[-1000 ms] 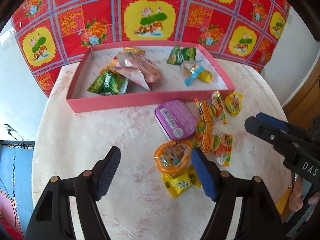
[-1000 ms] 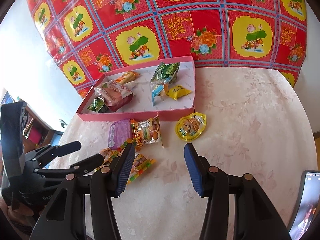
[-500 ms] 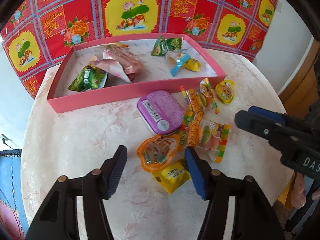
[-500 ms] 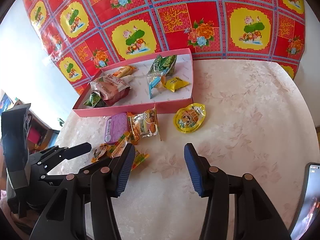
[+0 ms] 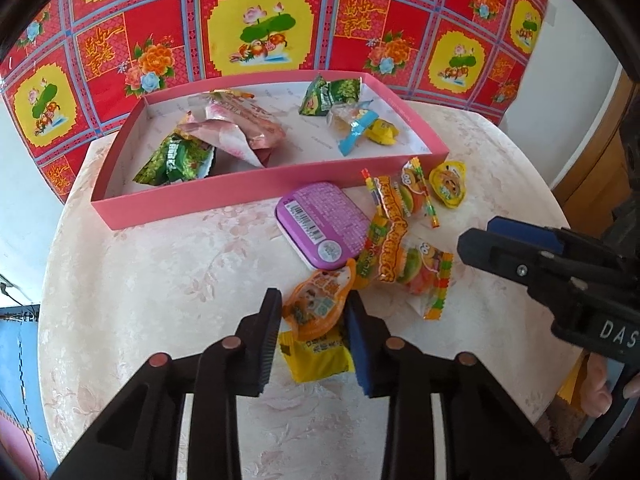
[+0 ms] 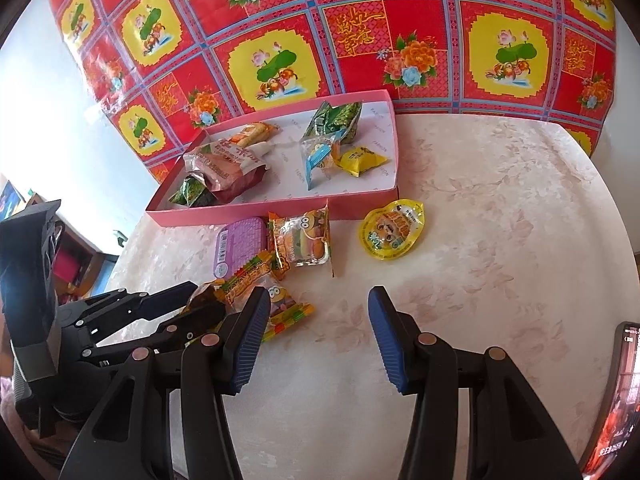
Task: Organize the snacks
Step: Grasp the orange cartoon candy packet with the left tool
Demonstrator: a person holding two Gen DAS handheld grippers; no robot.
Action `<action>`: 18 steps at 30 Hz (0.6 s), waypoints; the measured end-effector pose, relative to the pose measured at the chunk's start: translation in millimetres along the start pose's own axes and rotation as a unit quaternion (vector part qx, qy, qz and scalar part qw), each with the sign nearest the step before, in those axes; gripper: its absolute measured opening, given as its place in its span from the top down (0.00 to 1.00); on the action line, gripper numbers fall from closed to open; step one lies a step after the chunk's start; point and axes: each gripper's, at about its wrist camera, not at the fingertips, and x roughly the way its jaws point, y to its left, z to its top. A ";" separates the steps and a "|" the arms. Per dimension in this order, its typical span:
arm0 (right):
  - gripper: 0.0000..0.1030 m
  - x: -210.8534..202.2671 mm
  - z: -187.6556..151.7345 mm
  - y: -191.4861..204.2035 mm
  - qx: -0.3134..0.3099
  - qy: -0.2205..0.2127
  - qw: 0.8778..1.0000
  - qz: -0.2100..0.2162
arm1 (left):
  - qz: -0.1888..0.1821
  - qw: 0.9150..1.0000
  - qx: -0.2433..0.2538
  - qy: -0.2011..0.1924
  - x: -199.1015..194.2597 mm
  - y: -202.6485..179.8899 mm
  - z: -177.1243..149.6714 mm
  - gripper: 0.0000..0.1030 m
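My left gripper [image 5: 314, 318] has its jaws closing around an orange jelly cup [image 5: 316, 304], and both pads touch the cup's edges. A yellow packet [image 5: 320, 356] lies just under it. Past them lie a purple tin [image 5: 324, 224], burger gummy packets [image 5: 404, 256] and a yellow jelly cup [image 5: 450, 184]. Behind stands the pink box [image 5: 240, 192] with several snacks inside. My right gripper [image 6: 316, 320] hovers open over bare tablecloth, with nothing between its fingers. To its left is the left gripper [image 6: 200, 300]; the yellow jelly cup [image 6: 392, 228] lies ahead.
The round table [image 5: 160, 280] has a pale floral cover and drops off at the left and near sides. A red and yellow flowered cloth [image 6: 360, 40] hangs on the wall behind. A phone [image 6: 624, 392] sits at the right edge.
The left jaws have come together from wide apart onto the orange jelly cup, which now tilts up between the pads. The right gripper has stayed put and open.
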 end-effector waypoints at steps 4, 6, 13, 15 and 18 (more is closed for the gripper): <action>0.49 1.3 -0.5 2.6 -0.004 0.004 1.000 0.000 | 0.003 1.000 -0.007 -0.004 -2.3 3.4 0.0 0.68; 0.49 1.2 -0.4 3.6 -0.004 0.004 1.000 0.000 | 0.008 1.000 -0.013 -0.009 -5.2 6.5 0.7 0.68; 0.49 4.9 -1.0 10.6 -0.016 0.010 1.000 0.007 | 0.024 0.999 -0.032 -0.017 -16.2 22.3 1.9 0.68; 0.49 6.7 -1.7 13.7 -0.020 0.012 1.000 0.009 | 0.029 0.999 -0.041 -0.016 -17.4 27.9 0.0 0.68; 0.49 10.1 -2.7 17.9 -0.027 0.016 0.999 0.012 | 0.033 0.998 -0.052 -0.015 -18.1 35.6 -3.2 0.68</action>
